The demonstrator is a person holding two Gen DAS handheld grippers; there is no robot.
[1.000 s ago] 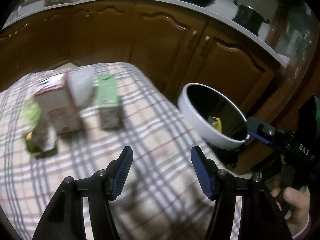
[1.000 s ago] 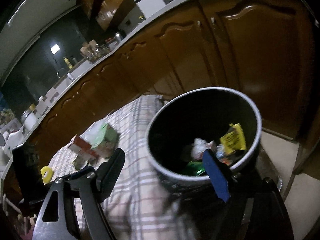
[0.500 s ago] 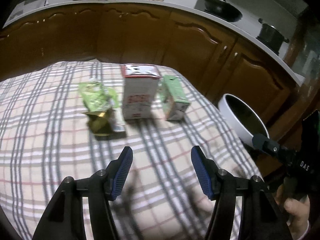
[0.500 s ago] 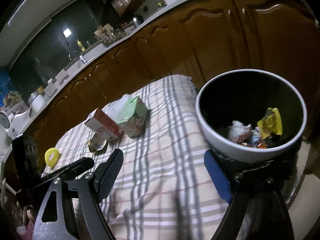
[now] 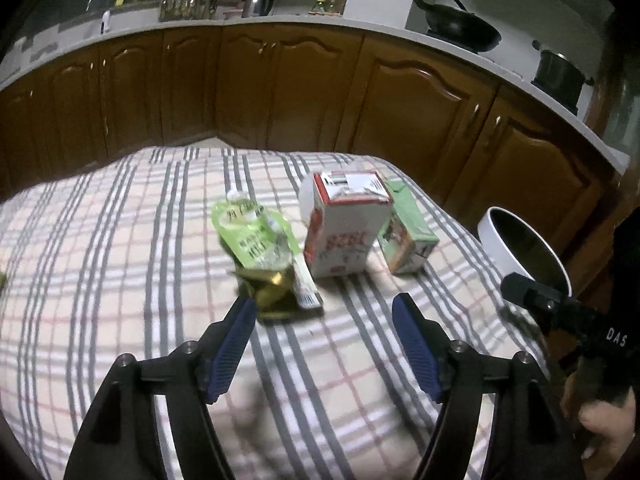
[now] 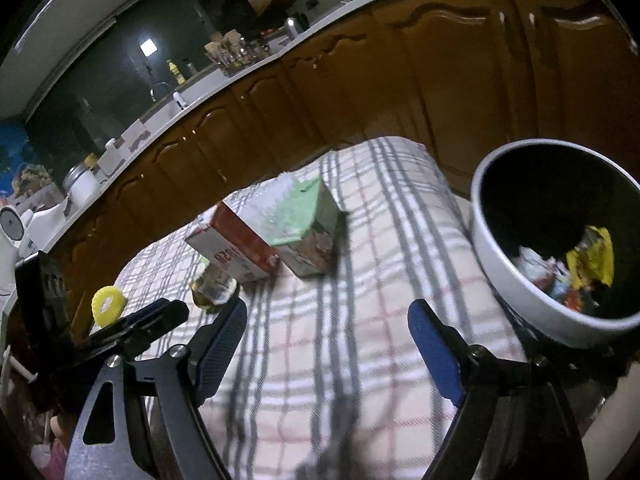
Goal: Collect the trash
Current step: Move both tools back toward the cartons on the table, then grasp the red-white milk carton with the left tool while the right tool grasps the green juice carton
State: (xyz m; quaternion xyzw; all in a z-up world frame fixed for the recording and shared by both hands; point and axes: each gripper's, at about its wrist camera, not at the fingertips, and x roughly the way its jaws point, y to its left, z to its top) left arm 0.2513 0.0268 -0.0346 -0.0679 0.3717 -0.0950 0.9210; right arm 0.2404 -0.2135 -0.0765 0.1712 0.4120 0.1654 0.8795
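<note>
On the plaid tablecloth [image 5: 120, 264] lie a green drink pouch [image 5: 252, 236], a crumpled gold wrapper [image 5: 272, 292], a red and white carton [image 5: 344, 228] and a green carton [image 5: 408, 236]. My left gripper [image 5: 324, 312] is open and empty, just short of the gold wrapper. My right gripper [image 6: 324, 320] is open and empty over the cloth, near the red carton [image 6: 236, 248] and green carton [image 6: 308, 220]. The white bin [image 6: 520, 288] at the table's right edge holds several wrappers; it also shows in the left wrist view [image 5: 496, 240].
Brown kitchen cabinets [image 5: 280, 92] run behind the table, with a wok [image 5: 460, 28] and a pot [image 5: 560, 76] on the counter. A yellow ring [image 6: 108, 304] sits on the other gripper at the left of the right wrist view.
Both grippers have swung left from the bin toward the trash on the cloth. The cartons and pouch now sit ahead of the left gripper. Both stay open.
</note>
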